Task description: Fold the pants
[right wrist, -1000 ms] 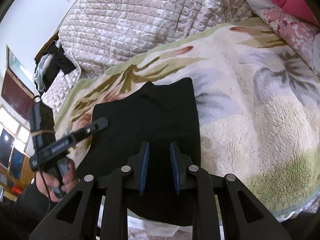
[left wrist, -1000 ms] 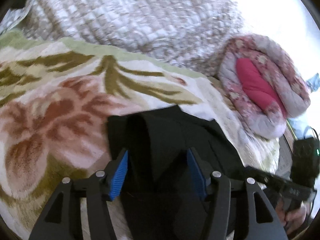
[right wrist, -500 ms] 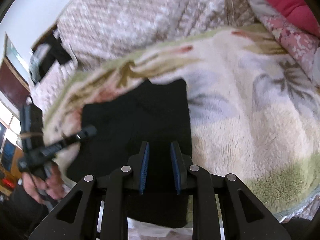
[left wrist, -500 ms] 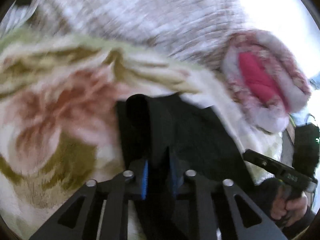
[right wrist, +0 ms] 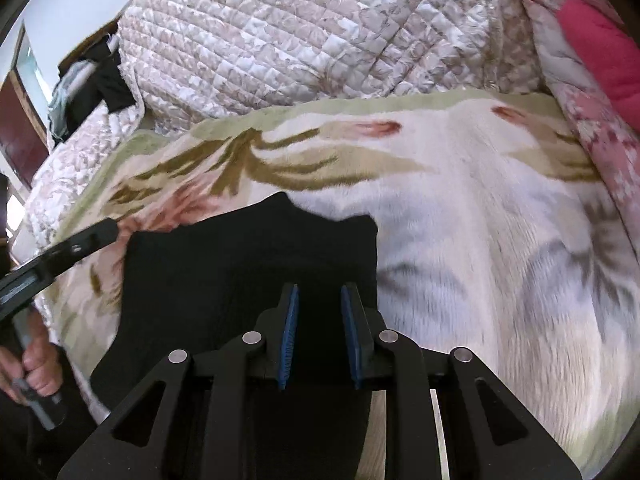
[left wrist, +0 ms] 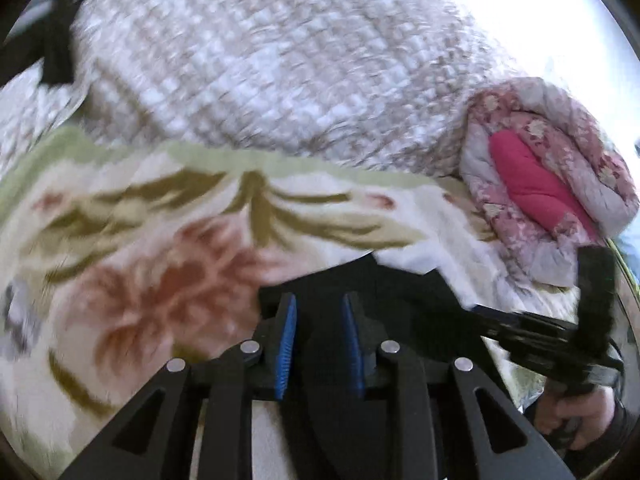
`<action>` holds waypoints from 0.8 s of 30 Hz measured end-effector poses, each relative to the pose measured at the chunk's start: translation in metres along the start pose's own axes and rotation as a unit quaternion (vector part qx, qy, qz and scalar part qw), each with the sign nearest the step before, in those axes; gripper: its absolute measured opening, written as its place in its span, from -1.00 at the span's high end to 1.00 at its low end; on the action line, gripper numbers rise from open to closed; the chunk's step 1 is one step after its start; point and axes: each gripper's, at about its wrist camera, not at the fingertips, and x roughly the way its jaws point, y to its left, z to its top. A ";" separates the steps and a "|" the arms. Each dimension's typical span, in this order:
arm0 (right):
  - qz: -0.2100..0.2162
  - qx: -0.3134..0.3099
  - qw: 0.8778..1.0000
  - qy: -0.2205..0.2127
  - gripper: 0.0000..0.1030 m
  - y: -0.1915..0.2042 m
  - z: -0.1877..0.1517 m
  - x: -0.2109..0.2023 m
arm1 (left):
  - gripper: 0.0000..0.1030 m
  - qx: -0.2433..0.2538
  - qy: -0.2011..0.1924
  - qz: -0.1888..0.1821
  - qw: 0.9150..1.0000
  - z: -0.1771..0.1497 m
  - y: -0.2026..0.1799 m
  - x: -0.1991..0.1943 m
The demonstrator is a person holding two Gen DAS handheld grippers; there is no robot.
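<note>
The black pants point(right wrist: 224, 276) lie in a folded pile on a floral blanket point(right wrist: 460, 208) near its front edge. In the left wrist view the pants point(left wrist: 400, 292) fill the space under and between the blue-padded fingers. My left gripper point(left wrist: 318, 312) is shut on a fold of the pants. My right gripper point(right wrist: 318, 304) is shut on the pants' near edge, with black cloth between its pads. Each gripper shows in the other's view, the right one point(left wrist: 520, 328) and the left one point(right wrist: 76, 244), both hand-held.
A quilted beige cover point(right wrist: 300, 36) is heaped behind the blanket. A rolled pink floral quilt point(left wrist: 552, 184) lies at the right. Dark clothes point(right wrist: 104, 80) hang at the far left. The blanket's front edge drops off close below the grippers.
My left gripper went from open over the pants to shut on a fold of them. Both grippers have drawn the pants back toward the blanket's front edge.
</note>
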 end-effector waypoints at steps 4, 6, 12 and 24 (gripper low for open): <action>0.001 0.011 1.000 0.010 0.60 -0.015 0.001 0.020 | 0.47 0.042 0.043 0.022 0.998 -0.004 -0.009 0.045; 0.000 0.006 1.000 0.008 0.60 -0.015 -0.002 0.018 | 0.46 0.040 0.061 0.037 0.997 -0.013 0.000 0.067; -0.014 0.008 1.000 0.000 0.56 -0.002 -0.016 -0.016 | 0.46 0.047 0.045 0.037 0.997 -0.012 0.004 0.061; -0.013 -0.068 0.998 -0.005 0.40 0.064 -0.097 -0.064 | 0.47 0.071 0.030 -0.009 0.997 -0.059 -0.030 -0.030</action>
